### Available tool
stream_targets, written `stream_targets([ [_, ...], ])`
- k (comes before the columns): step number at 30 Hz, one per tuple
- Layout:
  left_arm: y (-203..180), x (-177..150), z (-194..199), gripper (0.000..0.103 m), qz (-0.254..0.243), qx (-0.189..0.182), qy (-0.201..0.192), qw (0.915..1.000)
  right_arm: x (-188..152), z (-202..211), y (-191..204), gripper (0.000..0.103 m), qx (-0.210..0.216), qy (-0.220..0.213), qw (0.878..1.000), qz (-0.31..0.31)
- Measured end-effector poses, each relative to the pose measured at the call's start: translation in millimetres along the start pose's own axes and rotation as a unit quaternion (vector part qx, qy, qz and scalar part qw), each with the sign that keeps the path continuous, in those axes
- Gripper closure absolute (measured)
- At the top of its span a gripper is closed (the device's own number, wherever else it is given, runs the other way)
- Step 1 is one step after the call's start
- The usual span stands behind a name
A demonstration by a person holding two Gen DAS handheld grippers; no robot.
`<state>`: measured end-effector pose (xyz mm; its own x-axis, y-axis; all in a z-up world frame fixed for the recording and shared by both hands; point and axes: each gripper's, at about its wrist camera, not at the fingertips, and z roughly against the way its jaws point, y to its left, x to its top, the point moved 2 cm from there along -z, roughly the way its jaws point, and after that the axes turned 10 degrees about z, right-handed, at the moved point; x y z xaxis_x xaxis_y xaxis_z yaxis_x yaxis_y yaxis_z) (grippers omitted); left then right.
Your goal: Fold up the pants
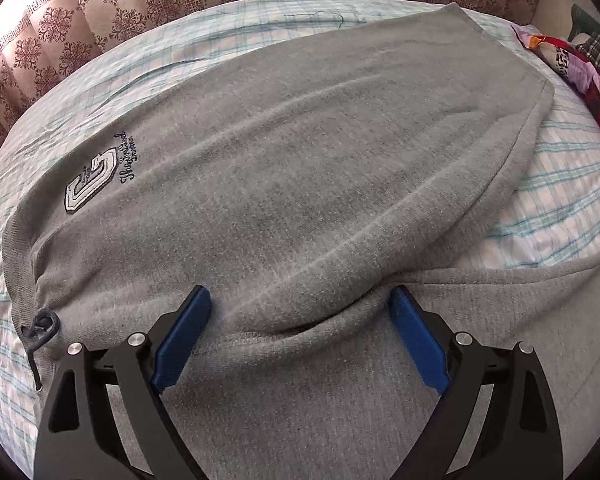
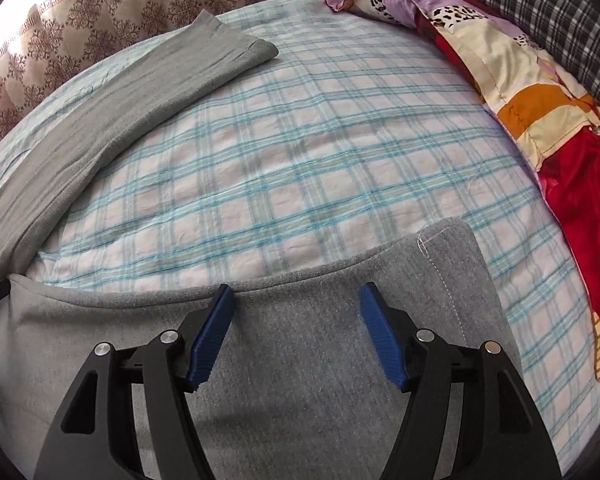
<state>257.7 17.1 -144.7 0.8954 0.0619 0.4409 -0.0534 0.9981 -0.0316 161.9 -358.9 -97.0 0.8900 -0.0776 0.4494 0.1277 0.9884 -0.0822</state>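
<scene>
At the bottom of each wrist view the left gripper [image 1: 300,300] and right gripper [image 2: 296,298] hover with jaws spread wide and nothing between the pads, both poised over the near leg of the grey pants [image 1: 284,184]. That leg runs across the lower frame toward its hem at lower right, while the other leg stretches away to the upper left over the plaid bed sheet [image 2: 320,160]. By my reading, folding has barely begun: legs splayed apart, every fold remaining.
</scene>
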Motion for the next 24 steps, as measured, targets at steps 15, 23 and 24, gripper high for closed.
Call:
stream_targets([
  [15,27.8,-68.4,85.8,0.010,-0.025,-0.045,-0.035,0.9981,-84.5,111.6,1.4,0.037,-0.006,-0.060,0.996,0.061],
  [23,39.9,-119.4,92.5,0.010,-0.047,-0.069,-0.014,0.9964,-130.0,109.7,-4.2,0.037,-0.037,-0.027,0.996,0.070],
  [24,39.7,-123.6,90.4,0.010,-0.050,-0.067,-0.010,0.9965,-134.3,106.4,-6.8,0.037,-0.044,-0.013,0.997,0.068],
])
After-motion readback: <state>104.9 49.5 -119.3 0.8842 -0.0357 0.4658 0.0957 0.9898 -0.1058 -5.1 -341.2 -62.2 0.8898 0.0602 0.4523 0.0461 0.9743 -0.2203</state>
